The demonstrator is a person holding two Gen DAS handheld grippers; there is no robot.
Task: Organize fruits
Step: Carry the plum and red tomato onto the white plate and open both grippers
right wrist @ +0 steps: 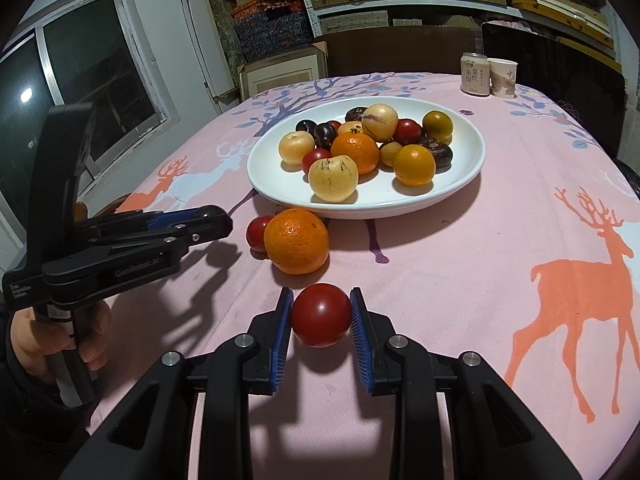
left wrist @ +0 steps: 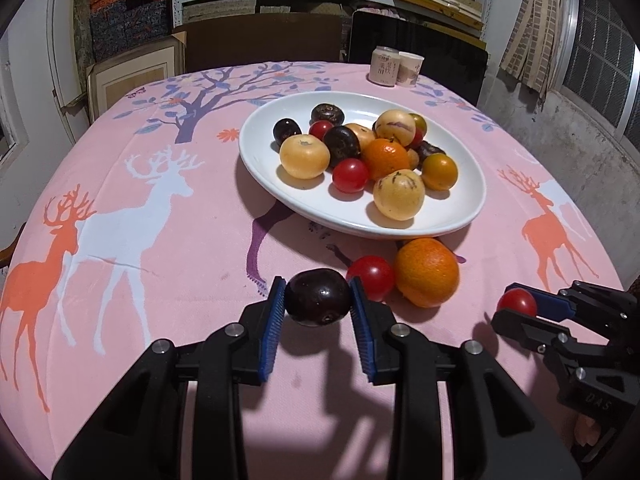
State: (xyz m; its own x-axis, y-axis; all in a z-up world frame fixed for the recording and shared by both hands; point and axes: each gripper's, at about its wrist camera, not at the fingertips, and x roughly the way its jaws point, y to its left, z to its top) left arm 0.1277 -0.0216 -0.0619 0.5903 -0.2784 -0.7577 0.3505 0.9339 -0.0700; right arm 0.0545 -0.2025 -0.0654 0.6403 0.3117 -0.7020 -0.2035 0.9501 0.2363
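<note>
A white oval plate (left wrist: 460,216) (right wrist: 460,184) holds several fruits: oranges, pale yellow melons, red tomatoes and dark purple fruits. My left gripper (left wrist: 318,300) is shut on a dark purple fruit (left wrist: 318,298), held above the cloth in front of the plate. My right gripper (right wrist: 322,316) is shut on a red tomato (right wrist: 321,314), which also shows in the left wrist view (left wrist: 517,302). An orange (left wrist: 426,271) (right wrist: 297,240) and a red tomato (left wrist: 371,276) (right wrist: 258,232) lie on the cloth just in front of the plate. The left gripper (right wrist: 208,222) shows side-on at the left of the right wrist view.
The round table has a pink deer-print cloth (left wrist: 160,240) (right wrist: 520,240). A can (left wrist: 383,66) (right wrist: 475,73) and a paper cup (left wrist: 410,69) (right wrist: 505,78) stand at the far edge. Chairs and shelves of boxes stand behind the table.
</note>
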